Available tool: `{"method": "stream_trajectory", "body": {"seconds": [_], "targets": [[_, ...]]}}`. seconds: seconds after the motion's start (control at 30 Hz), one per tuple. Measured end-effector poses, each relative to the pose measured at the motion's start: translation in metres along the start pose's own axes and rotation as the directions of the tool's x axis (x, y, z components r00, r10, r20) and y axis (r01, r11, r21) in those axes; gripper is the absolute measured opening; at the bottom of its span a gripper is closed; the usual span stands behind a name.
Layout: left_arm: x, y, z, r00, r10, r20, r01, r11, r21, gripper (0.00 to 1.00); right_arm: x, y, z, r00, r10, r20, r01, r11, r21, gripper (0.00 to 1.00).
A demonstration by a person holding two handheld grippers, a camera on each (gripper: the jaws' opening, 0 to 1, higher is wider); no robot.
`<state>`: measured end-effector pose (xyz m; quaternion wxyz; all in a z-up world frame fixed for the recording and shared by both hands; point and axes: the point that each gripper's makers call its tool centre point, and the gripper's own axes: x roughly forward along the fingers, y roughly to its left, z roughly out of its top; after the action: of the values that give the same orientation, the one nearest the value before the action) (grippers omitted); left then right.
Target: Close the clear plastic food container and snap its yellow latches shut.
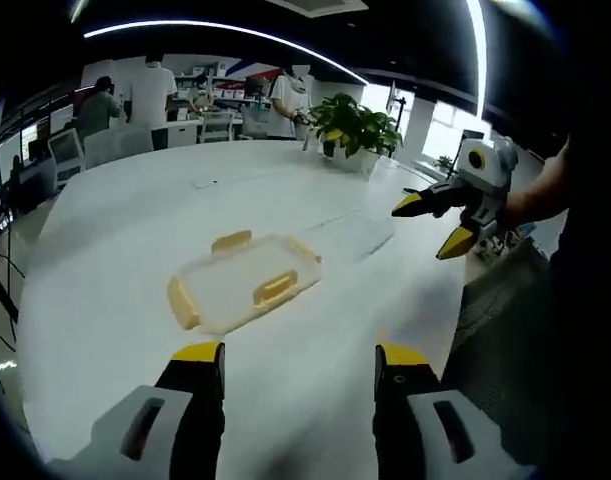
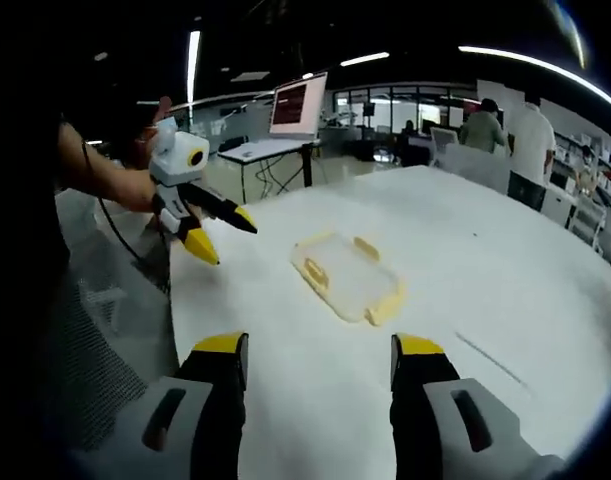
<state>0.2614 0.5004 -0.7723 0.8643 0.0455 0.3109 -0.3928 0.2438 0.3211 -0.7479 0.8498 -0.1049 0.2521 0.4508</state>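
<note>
Both tools gape empty; the container (image 1: 243,283) lies flat, long axis slanting across the table (image 1: 135,220).

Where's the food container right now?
The clear food container lies on the white table, ahead of both open grippers, untouched; in the right gripper view it sits centre.

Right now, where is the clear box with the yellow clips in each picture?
Left gripper view: the container lies on the white table, left of centre, ahead of the jaws.
Right gripper view: it lies centre, just above the jaws.
Shared landmark: the white table under it.
</note>
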Motion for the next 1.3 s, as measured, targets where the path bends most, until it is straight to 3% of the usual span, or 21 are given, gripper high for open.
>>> {"method": "stream_trajectory", "body": {"seconds": [0.13,0.23,0.4,0.63,0.83,1.03,1.3], "targets": [[0.003,0.013,0.004,1.000,-0.003,-0.011,0.003,1.000,0.030,0.54,0.007,-0.007,0.001,1.000,0.012,-0.007,-0.012,1.000,0.007,0.56],[0.006,0.023,0.007,1.000,-0.012,-0.027,0.014,0.998,0.057,0.47,0.013,-0.013,0.007,1.000,0.031,0.002,-0.031,0.999,0.032,0.56],[0.012,0.034,0.009,0.999,-0.013,-0.052,0.019,0.994,0.111,0.46,0.023,-0.021,0.011,0.999,0.045,-0.028,-0.047,0.997,-0.058,0.55],[0.020,0.046,0.004,0.994,-0.031,-0.104,0.047,0.988,0.150,0.46,0.043,-0.034,0.012,0.995,0.072,-0.066,-0.079,0.990,-0.115,0.53],[0.026,0.064,0.008,0.991,-0.042,-0.128,0.063,0.983,0.170,0.46,0.058,-0.047,0.011,0.989,0.086,-0.123,-0.109,0.974,-0.199,0.52],[0.036,0.077,0.005,0.981,-0.053,-0.186,0.096,0.968,0.232,0.45,0.071,-0.057,0.007,0.979,0.103,-0.176,-0.145,0.957,-0.250,0.53],[0.045,0.088,0.007,0.974,-0.056,-0.219,0.110,0.964,0.244,0.40,0.082,-0.061,0.003,0.972,0.118,-0.205,-0.172,0.948,-0.269,0.52]]}}
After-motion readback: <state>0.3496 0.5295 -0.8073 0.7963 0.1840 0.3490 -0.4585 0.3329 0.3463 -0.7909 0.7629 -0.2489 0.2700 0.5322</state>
